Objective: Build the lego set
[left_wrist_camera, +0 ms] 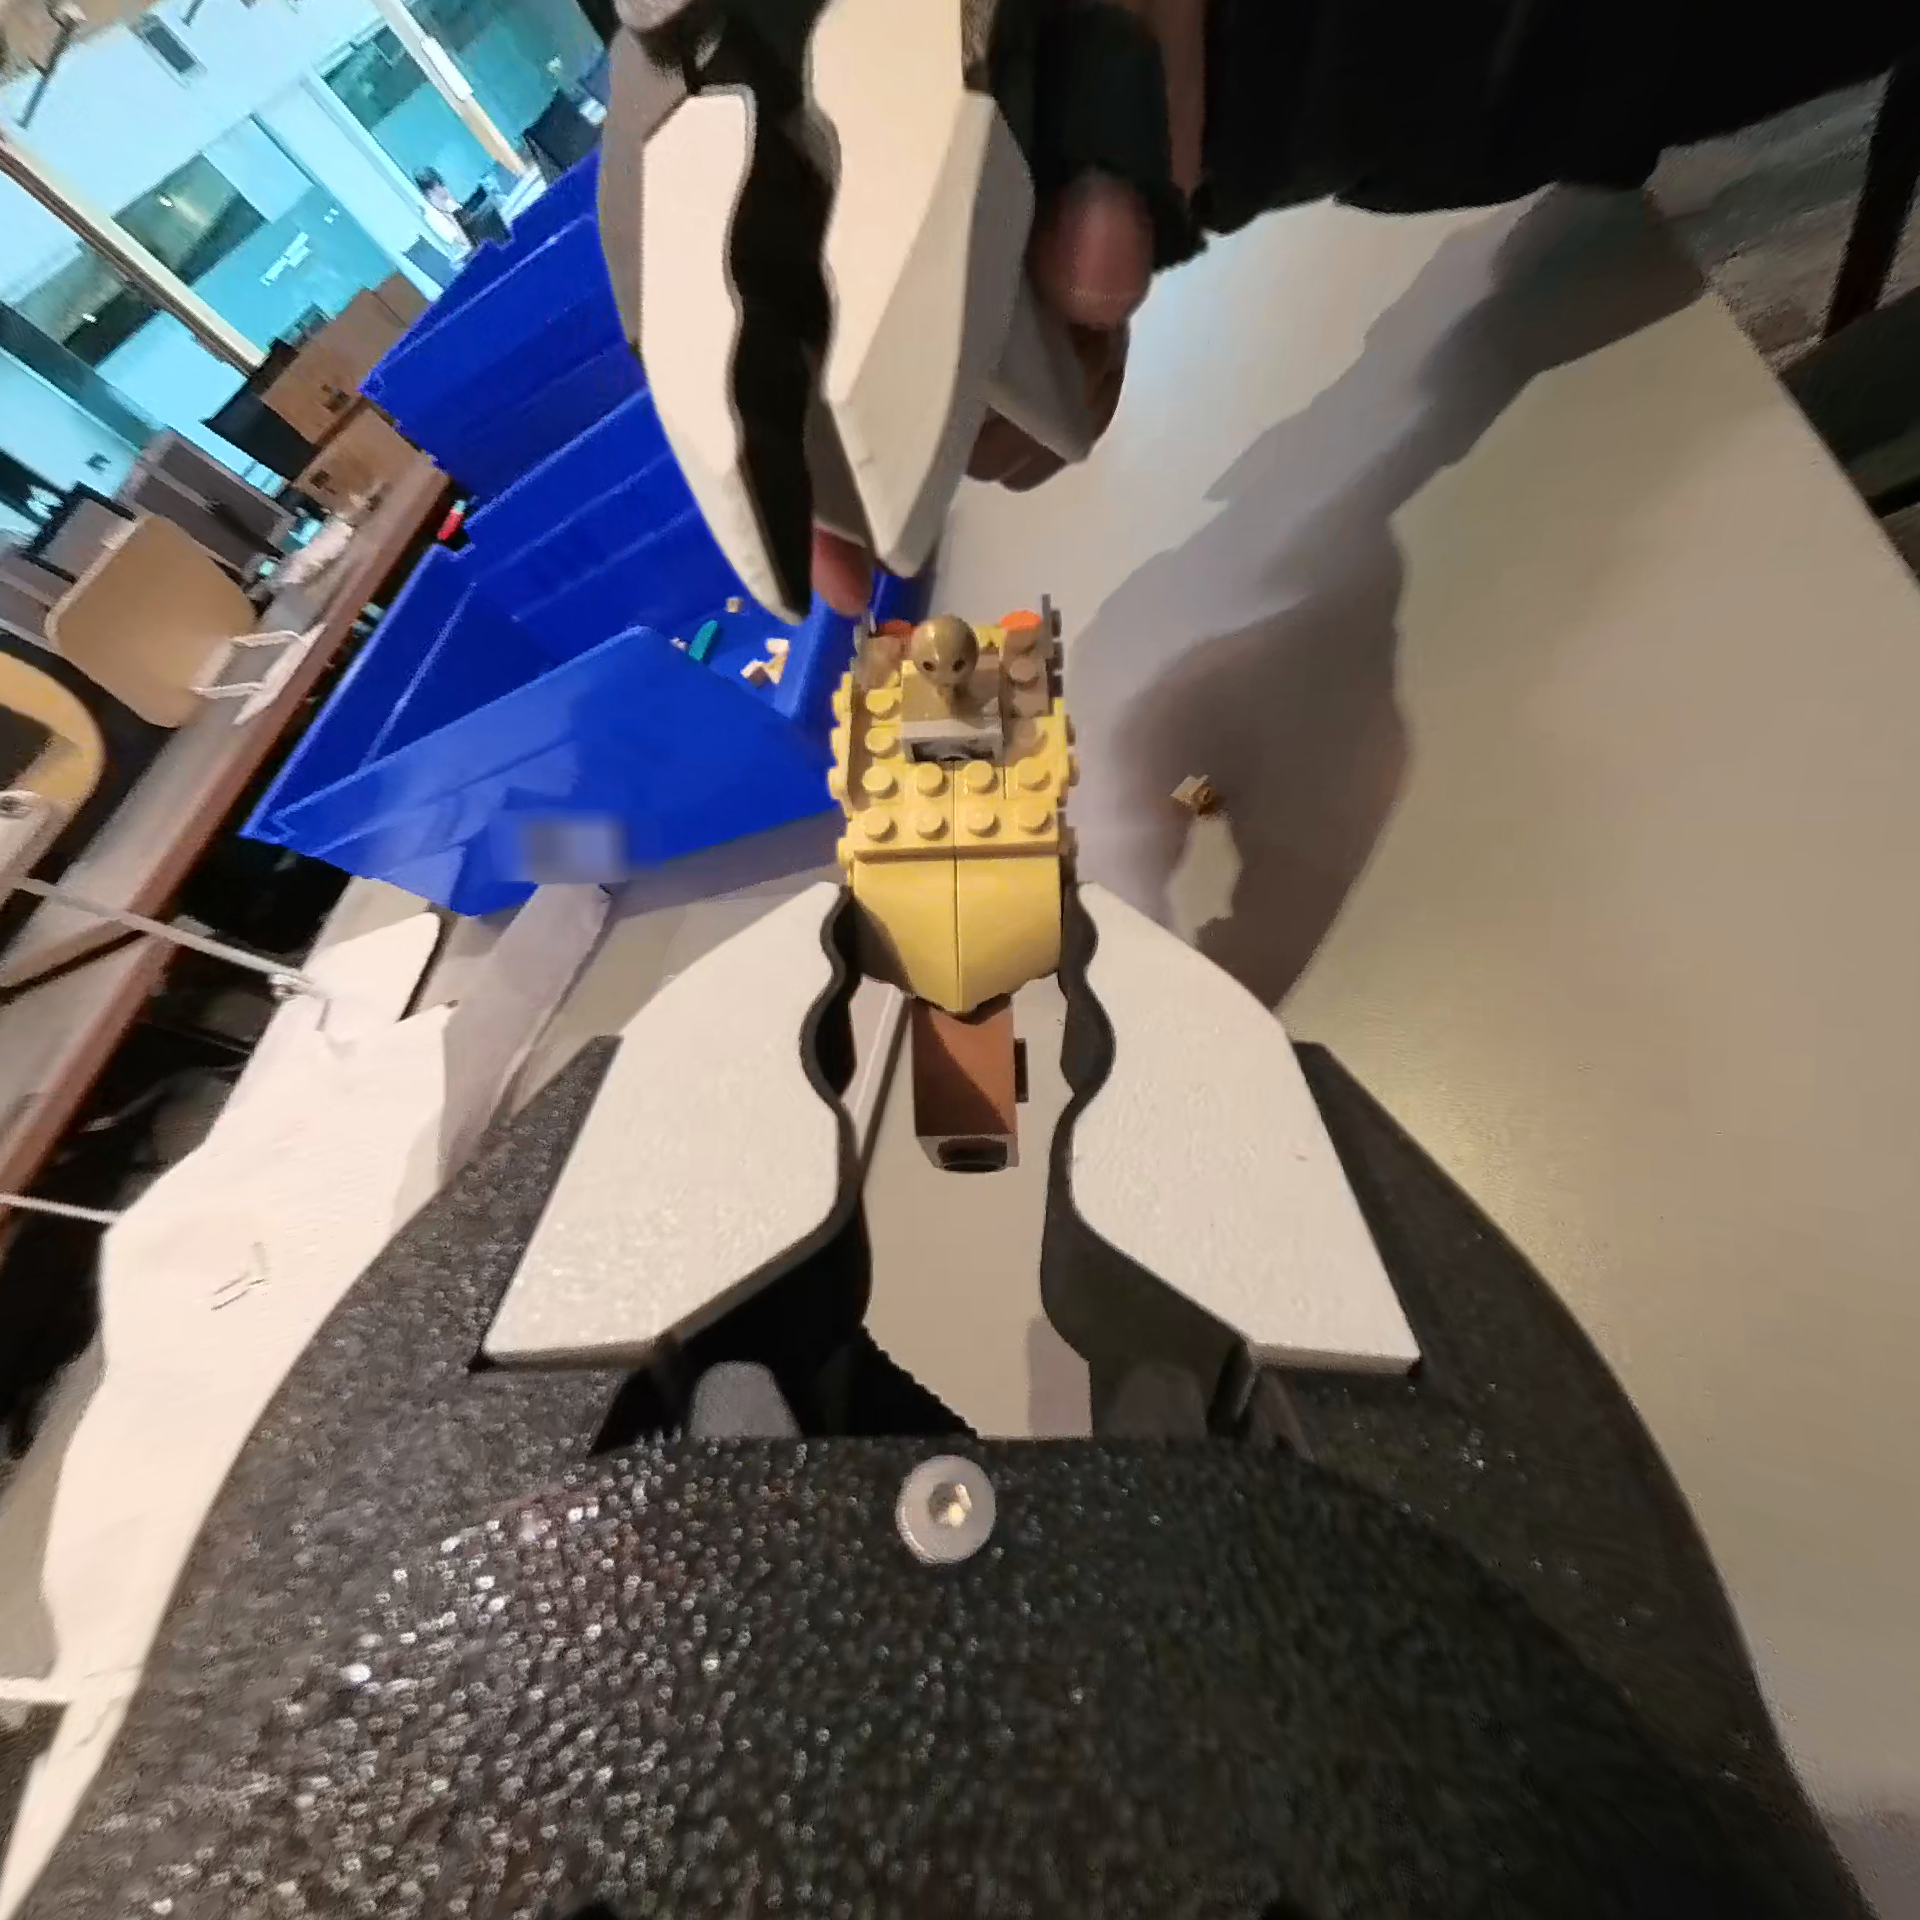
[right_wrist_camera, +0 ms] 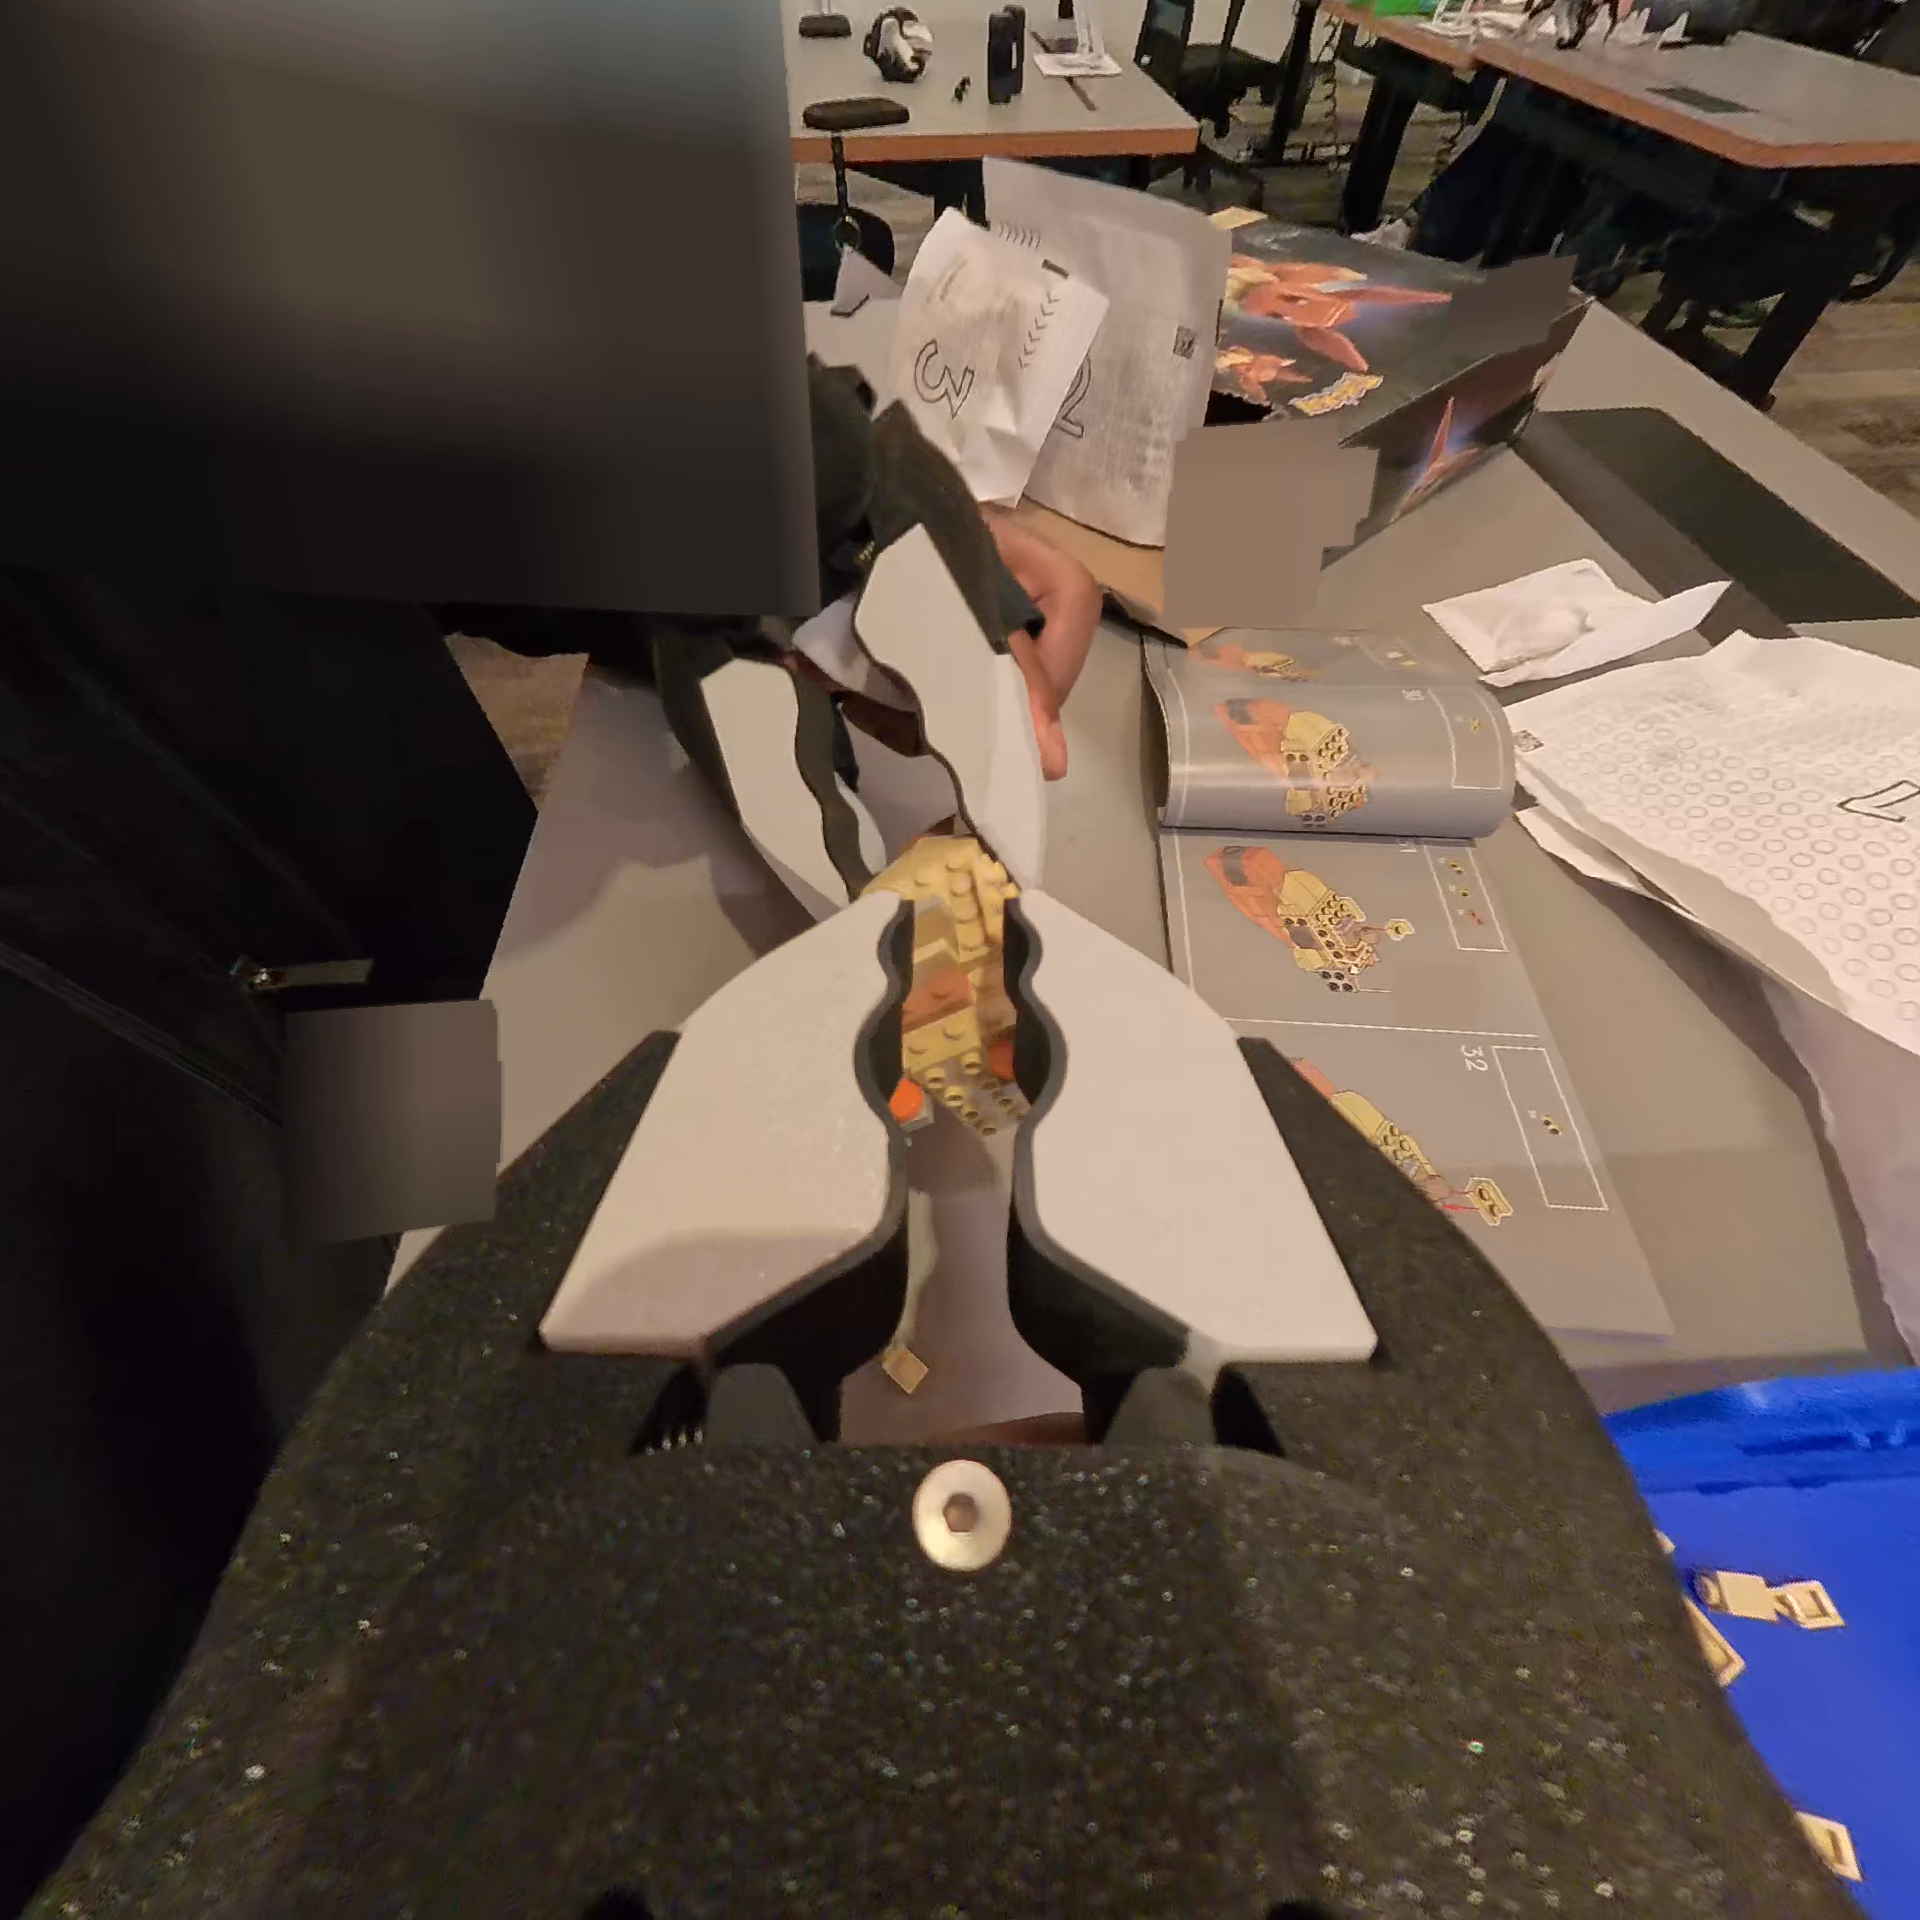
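Left wrist view: bins [left_wrist_camera: 540, 665] sit at the left. At centre, the left gripper [left_wrist_camera: 961, 935] clamps the tan model [left_wrist_camera: 956, 831] by its rounded end and holds it above the table [left_wrist_camera: 1558, 935], studs up, with a brown stub hanging below. The right gripper [left_wrist_camera: 831, 582] comes in from above with its jaws nearly together, tips at the model's far-left corner by a thin grey piece [left_wrist_camera: 868, 620]. I can't tell whether it's pinching that piece or only touching it. A loose tan piece [left_wrist_camera: 1195, 795] lies on the table to the right.

Right wrist view: model [right_wrist_camera: 961, 997] shows through the narrow jaw gap, and the booklet [right_wrist_camera: 1403, 1039] lies open to the right.

Probably seating a small part on the far end. To do it well:
- keep the left grip firm and the model level
- line the part up square over its studs before pushing
- press straight down, not sideways; the sphere piece [left_wrist_camera: 943, 649] next to it looks easy to knock
- check against the booklet
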Motion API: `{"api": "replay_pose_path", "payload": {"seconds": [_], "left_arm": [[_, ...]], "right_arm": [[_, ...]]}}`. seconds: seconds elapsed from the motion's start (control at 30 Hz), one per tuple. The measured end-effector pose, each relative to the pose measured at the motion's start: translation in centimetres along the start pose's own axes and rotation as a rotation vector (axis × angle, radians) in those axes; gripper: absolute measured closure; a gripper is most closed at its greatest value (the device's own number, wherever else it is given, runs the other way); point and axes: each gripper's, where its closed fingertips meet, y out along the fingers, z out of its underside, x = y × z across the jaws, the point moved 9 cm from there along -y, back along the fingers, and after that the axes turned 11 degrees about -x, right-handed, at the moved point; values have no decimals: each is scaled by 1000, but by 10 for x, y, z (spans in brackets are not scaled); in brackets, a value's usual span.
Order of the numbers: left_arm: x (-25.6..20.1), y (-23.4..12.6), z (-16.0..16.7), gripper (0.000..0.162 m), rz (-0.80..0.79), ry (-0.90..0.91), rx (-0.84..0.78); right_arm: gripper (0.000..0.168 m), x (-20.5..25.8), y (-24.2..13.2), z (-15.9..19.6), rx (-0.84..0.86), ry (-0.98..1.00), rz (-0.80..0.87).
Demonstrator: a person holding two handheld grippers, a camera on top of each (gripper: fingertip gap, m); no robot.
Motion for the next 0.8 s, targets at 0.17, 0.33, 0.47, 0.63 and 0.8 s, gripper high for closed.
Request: {"api": "replay_pose_path", "payload": {"seconds": [0.17, 0.33, 0.47, 0.63, 0.8], "left_arm": [[-1, 0, 1, 126, 36, -30, -8], [-1, -2, 0, 126, 49, -28, -24], [-1, -4, 0, 126, 52, -22, -31], [1, -5, 0, 126, 49, -41, -46], [1, -5, 0, 126, 59, -55, -53]], "right_arm": [[153, -4, 5, 5, 24, -33, -18], [153, -4, 7, 8, 48, -49, -102], [135, -3, 3, 9, 31, -54, -128], [132, 6, 2, 9, 30, -114, -85], [132, 11, 5, 10, 26, -168, -49]]}}
